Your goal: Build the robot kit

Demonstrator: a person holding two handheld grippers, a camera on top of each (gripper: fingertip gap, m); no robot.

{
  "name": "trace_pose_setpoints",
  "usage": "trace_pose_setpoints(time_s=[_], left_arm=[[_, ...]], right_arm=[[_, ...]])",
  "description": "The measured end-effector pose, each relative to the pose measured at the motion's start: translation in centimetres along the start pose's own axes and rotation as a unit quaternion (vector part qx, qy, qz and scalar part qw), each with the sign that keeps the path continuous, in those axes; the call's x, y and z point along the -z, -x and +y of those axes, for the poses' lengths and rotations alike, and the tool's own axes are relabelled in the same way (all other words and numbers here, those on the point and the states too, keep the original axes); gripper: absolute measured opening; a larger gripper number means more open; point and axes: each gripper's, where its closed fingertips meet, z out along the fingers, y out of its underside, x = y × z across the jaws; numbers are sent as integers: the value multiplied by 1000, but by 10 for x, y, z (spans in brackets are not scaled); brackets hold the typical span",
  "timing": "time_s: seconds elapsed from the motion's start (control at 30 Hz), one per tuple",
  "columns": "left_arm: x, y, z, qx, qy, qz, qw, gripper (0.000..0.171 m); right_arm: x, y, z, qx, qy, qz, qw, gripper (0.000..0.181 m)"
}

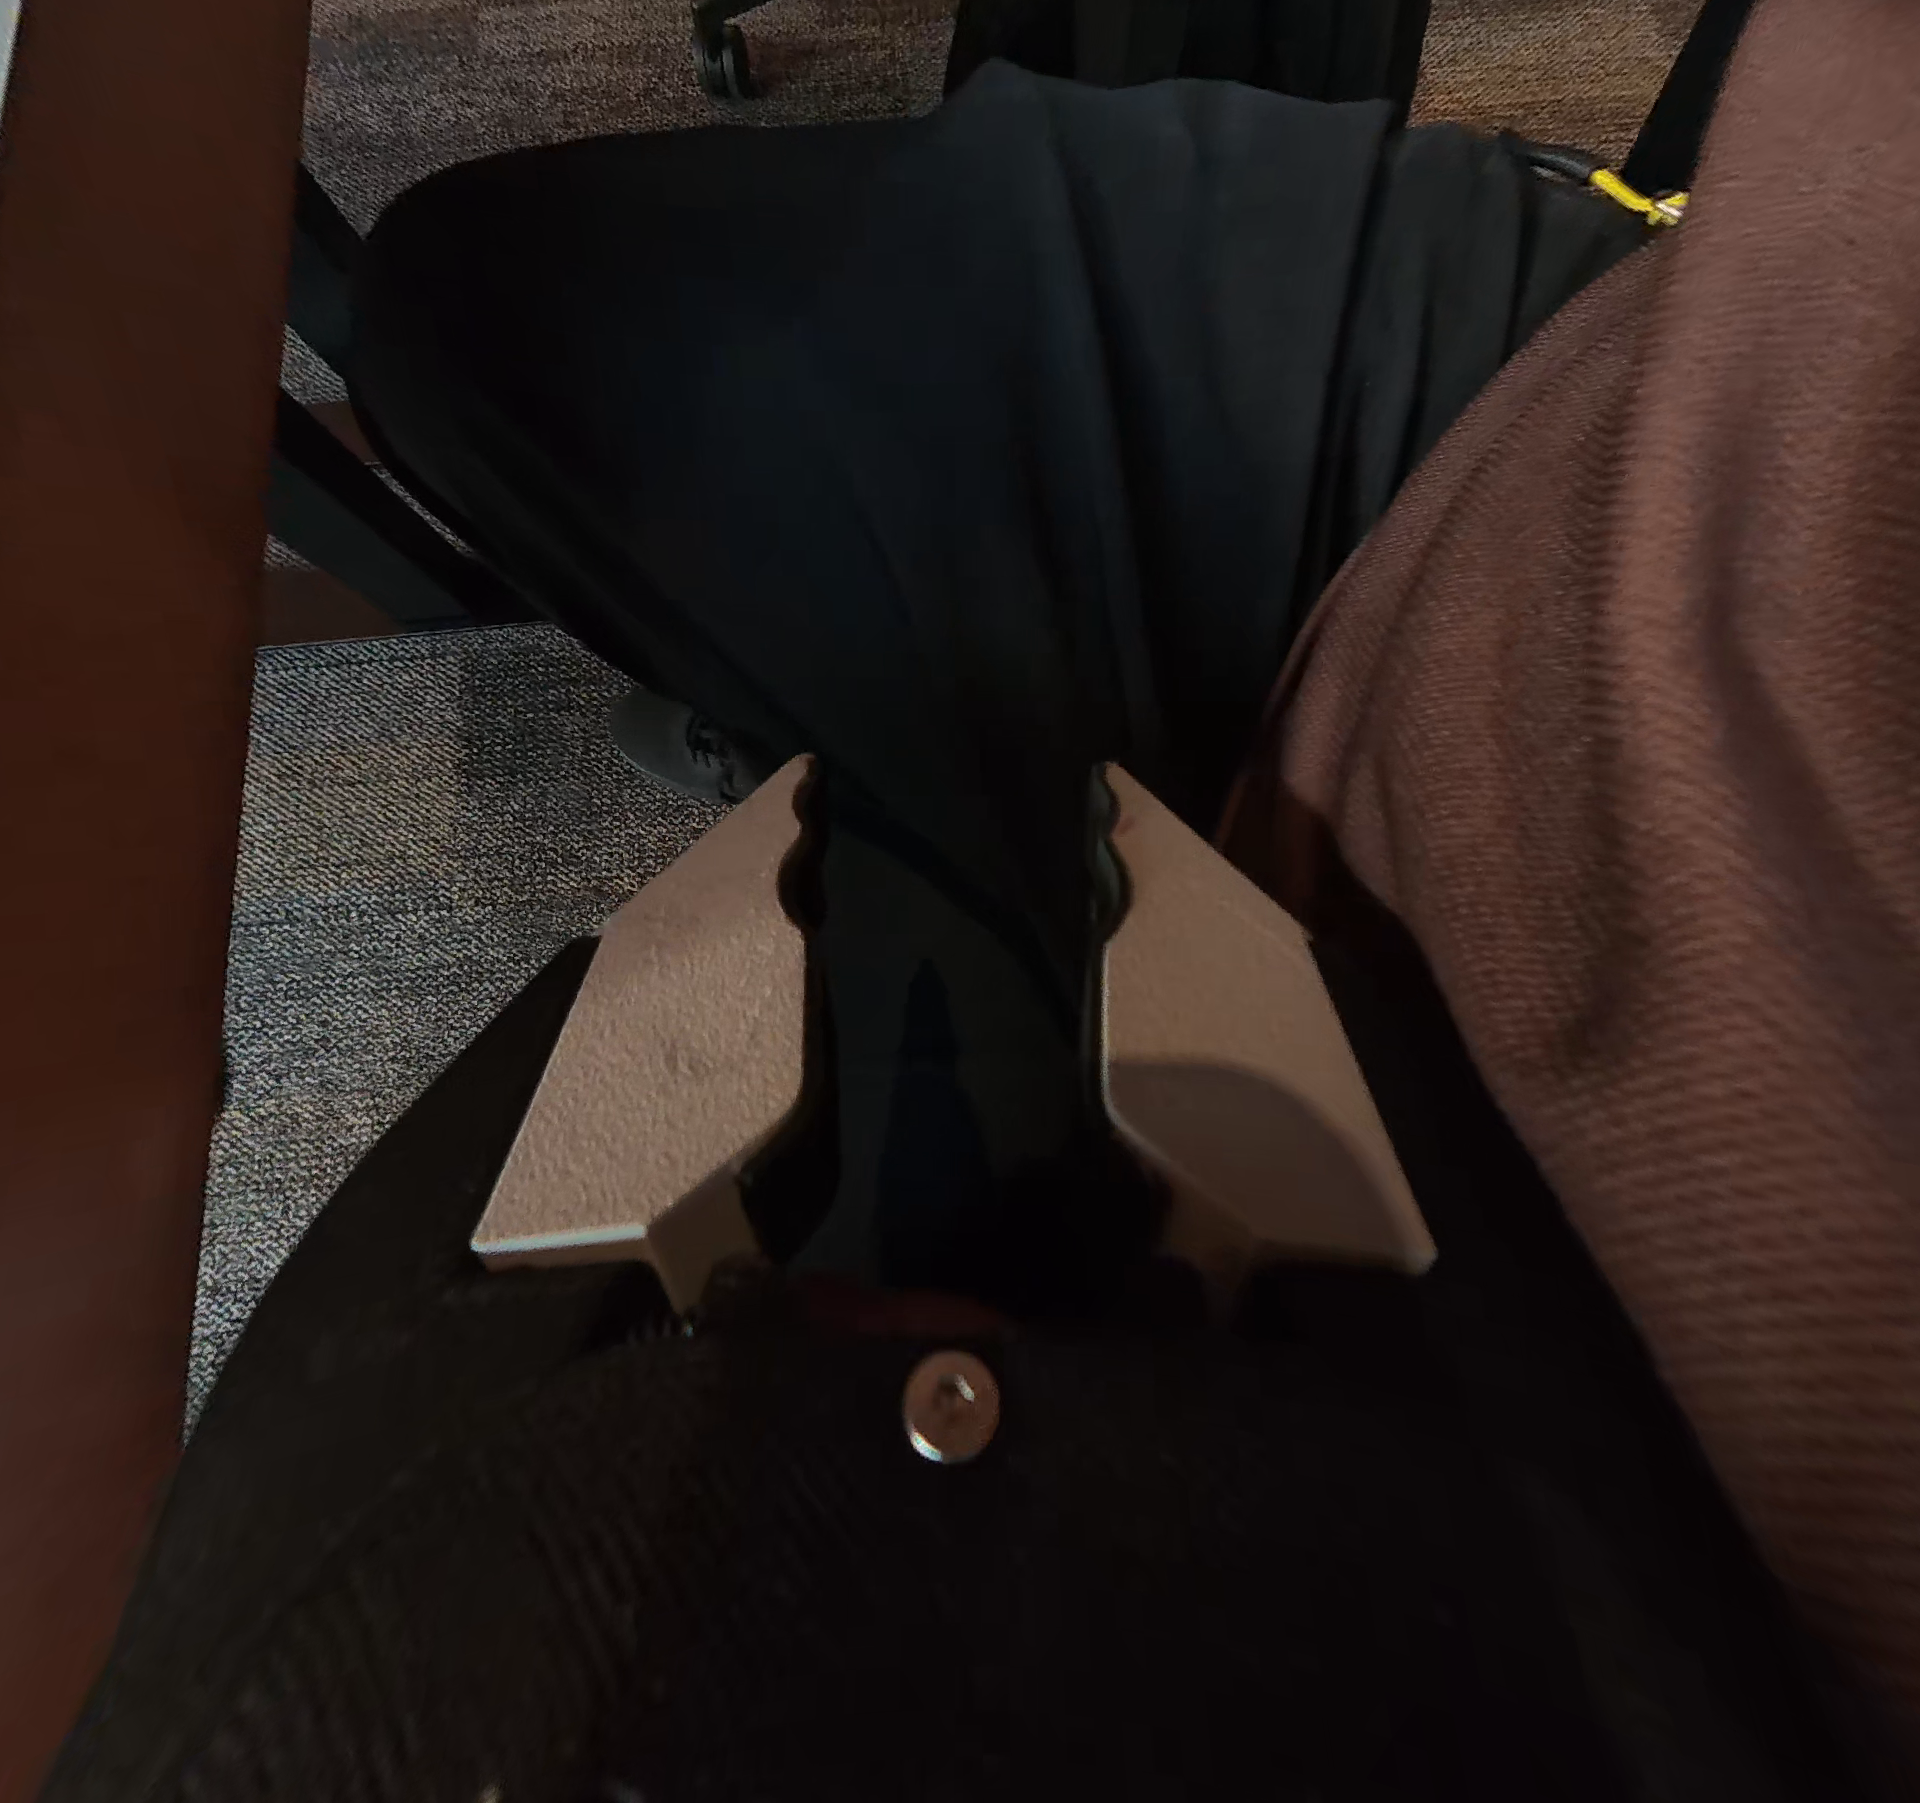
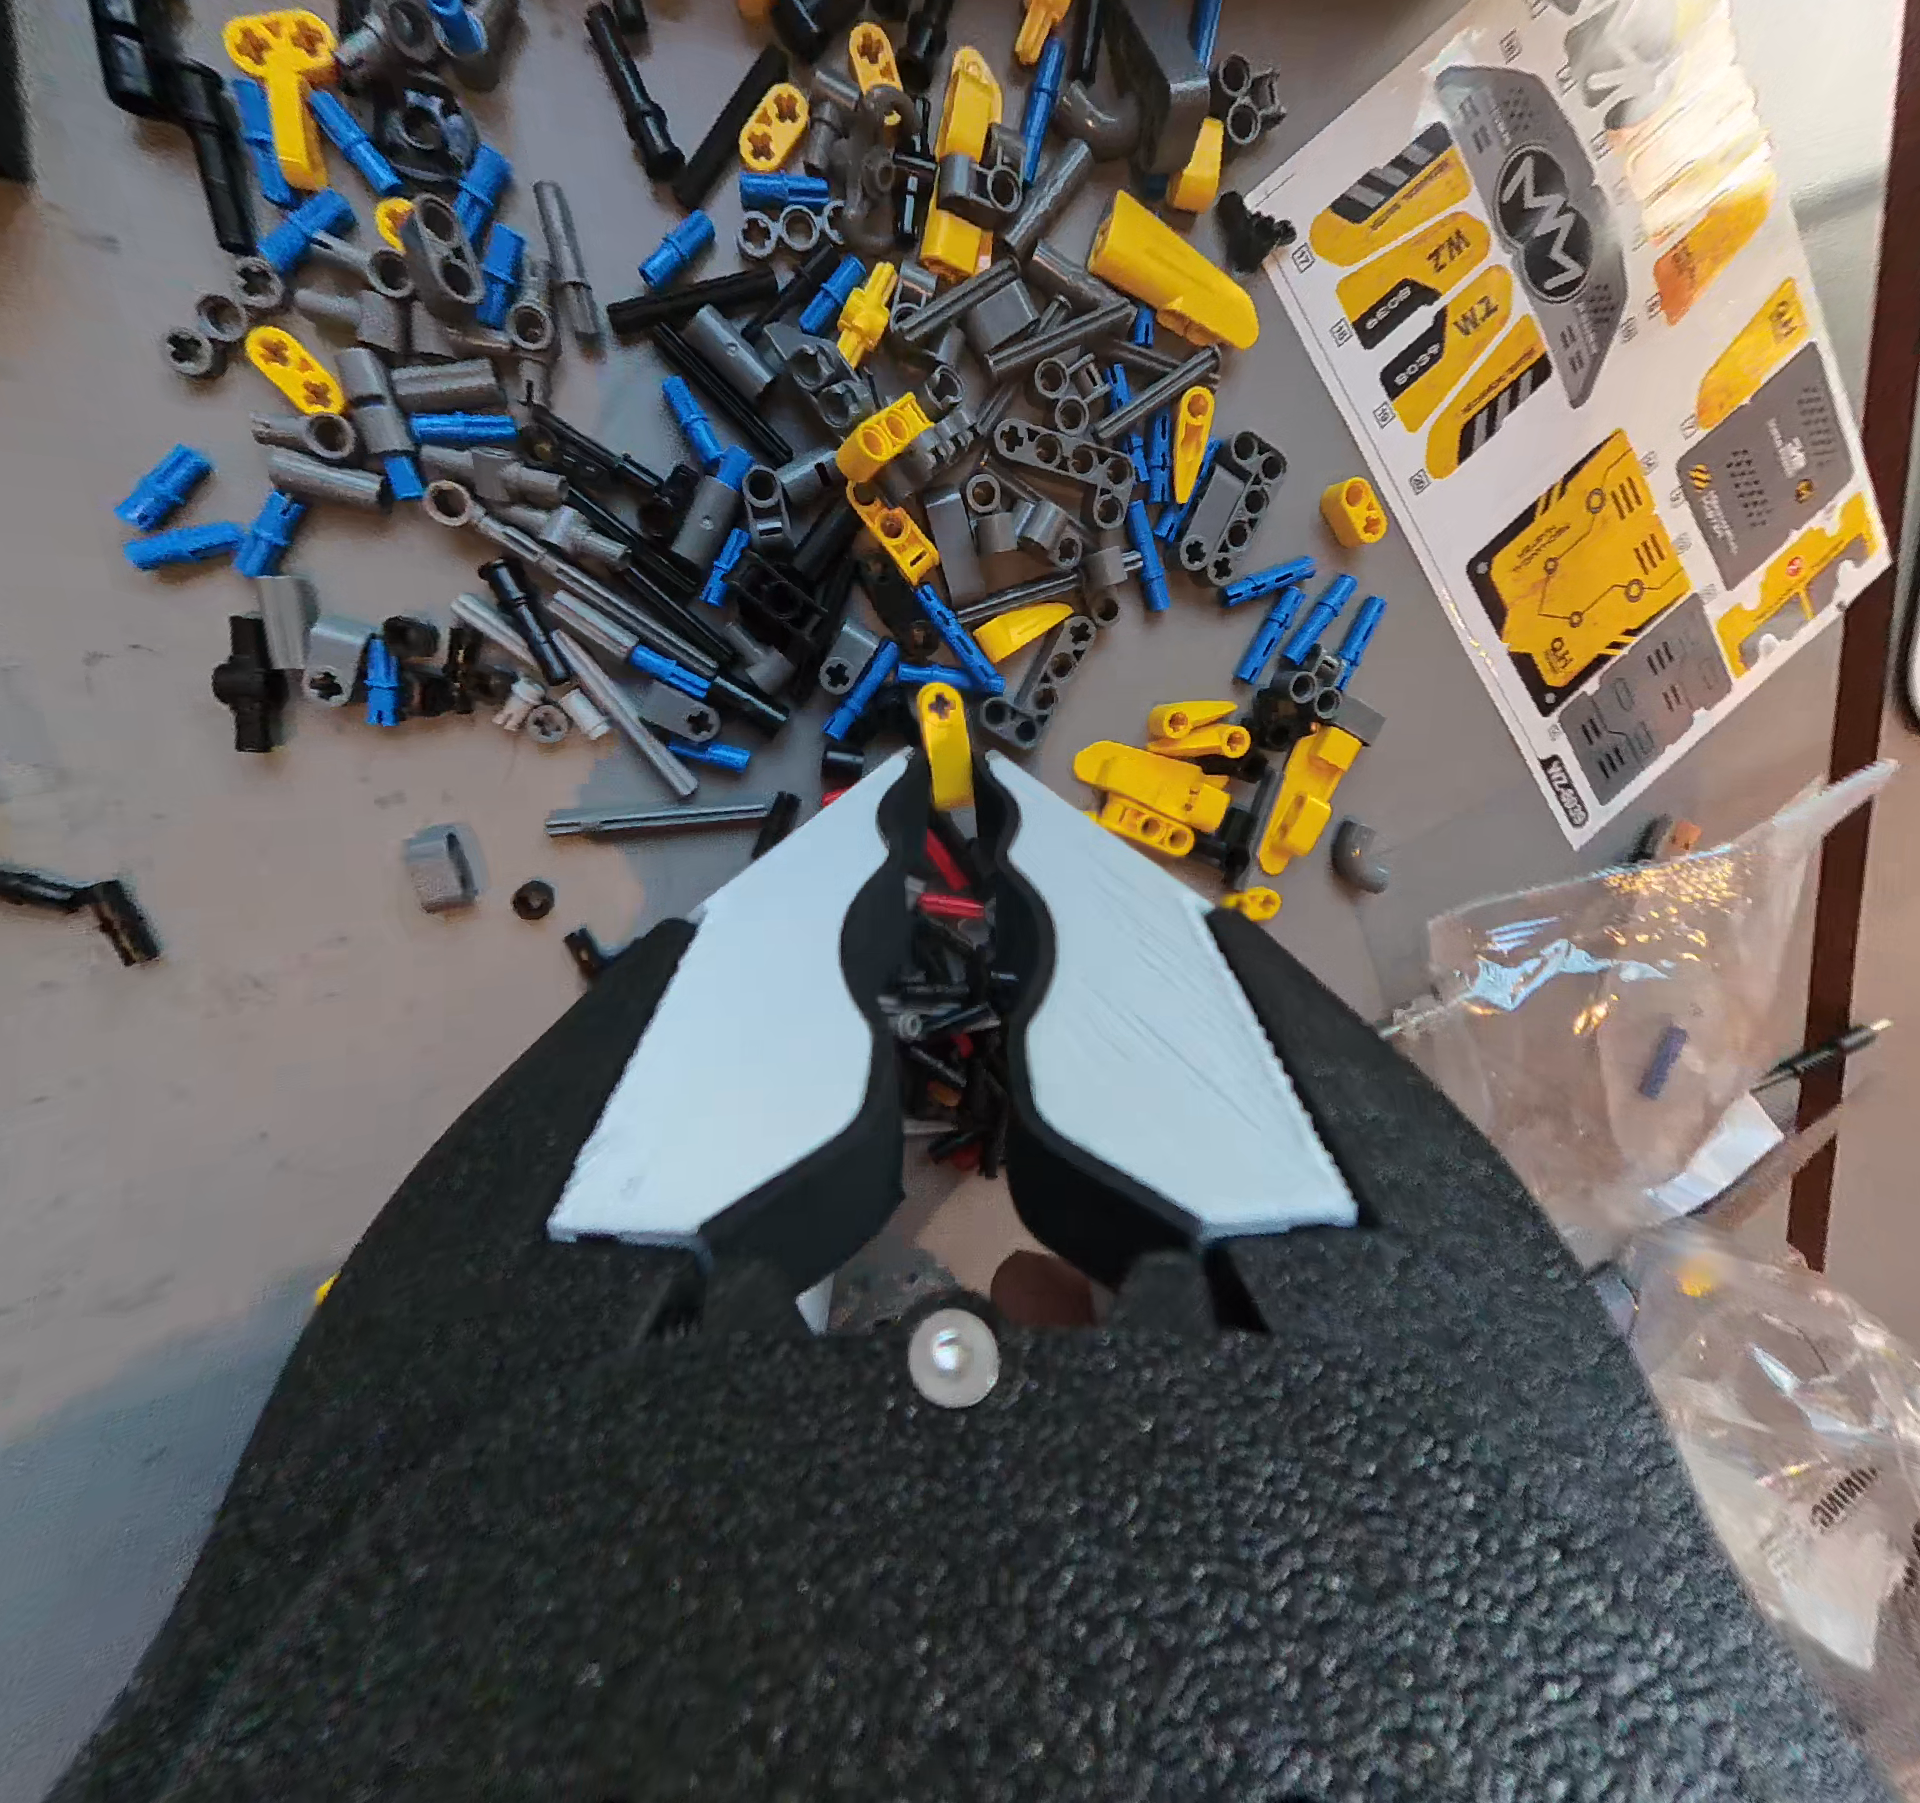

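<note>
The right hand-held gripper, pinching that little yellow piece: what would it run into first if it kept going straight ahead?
Probably the heap of loose building pieces on the grey table. The right hand-held gripper holds the yellow piece just before a blue pin at the heap's near edge, though depth is unclear.

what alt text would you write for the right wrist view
The right tongs pinch a small yellow plastic piece above a grey table strewn with blue, black, grey and yellow building parts. A sticker sheet lies to the right, with clear plastic bags below it.
</note>
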Motion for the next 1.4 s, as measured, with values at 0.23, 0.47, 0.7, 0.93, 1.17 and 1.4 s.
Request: trace_pose_setpoints(time_s=[0.23,0.47,0.7,0.93,1.17,1.4], left_arm=[[2,-4,-3,-13,-3,-2,1000,48],[2,-9,-6,-23,-3,-4,1000,47],[-3,-8,-2,-34,11,-10,999,47],[-4,-2,2,-18,13,-11,1000,47],[-5,-2,3,-12,13,-4,1000,47],[-3,3,7,-1,13,-2,1000,48]], right_arm=[[39,39,5,-20,-18,2,1000,5],[39,117,37,-13,11,-37,999,5],[25,141,52,-11,21,-48,999,6],[48,131,40,-12,-32,-63,997,12],[56,23,41,-86,-33,29,995,11],[5,-50,40,-107,6,31,994,9]])
